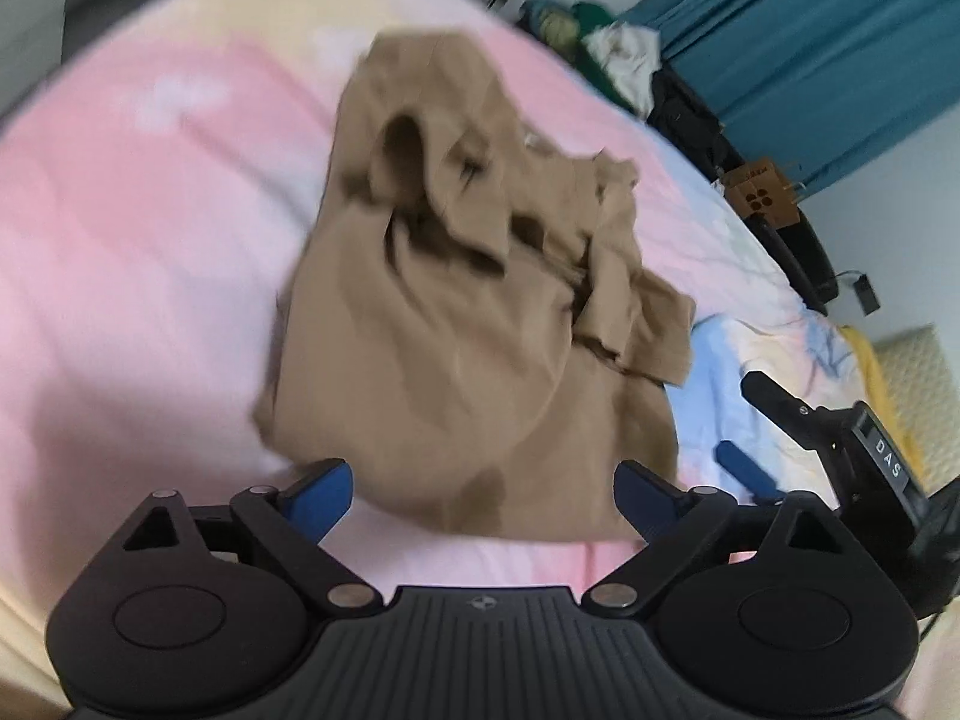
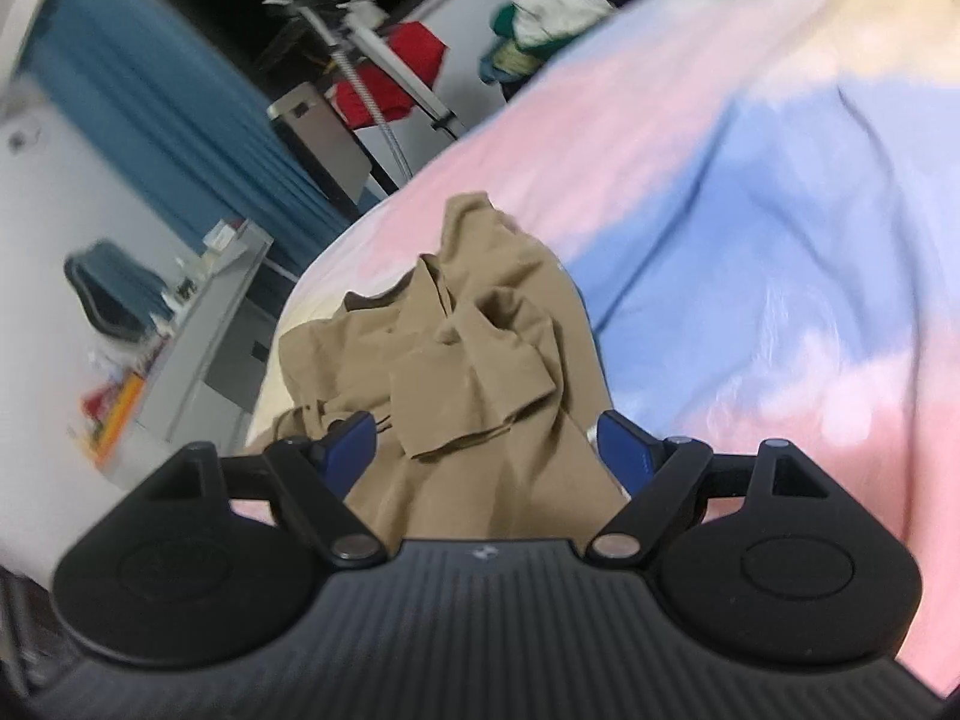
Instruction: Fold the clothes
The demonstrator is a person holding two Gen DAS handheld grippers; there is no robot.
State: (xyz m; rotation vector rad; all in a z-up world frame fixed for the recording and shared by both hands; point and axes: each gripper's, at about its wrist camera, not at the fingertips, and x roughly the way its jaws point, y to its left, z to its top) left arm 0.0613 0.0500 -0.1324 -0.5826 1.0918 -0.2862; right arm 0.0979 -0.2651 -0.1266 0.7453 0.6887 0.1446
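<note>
Our left gripper (image 1: pixel 483 495) gapes wide before the crumpled tan garment (image 1: pixel 474 300); our right gripper (image 2: pixel 489 450), equally wide, alone shows a desk (image 2: pixel 204 324).

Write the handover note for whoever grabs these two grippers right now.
Left gripper: open, holding nothing, fingers spread at the near edge of the tan garment.
Right gripper: open, holding nothing, fingers either side of a bunched part of the garment.
Garment: lying crumpled in a heap on the pink and blue bedsheet. The left wrist view shows the right gripper just off its right side.
Done: nothing folded yet; no flat edge or crease shows.
Left: grip it, spread it flat on the sheet, then fold. The views are blurred, so which part is a sleeve or hem cannot be told.
</note>
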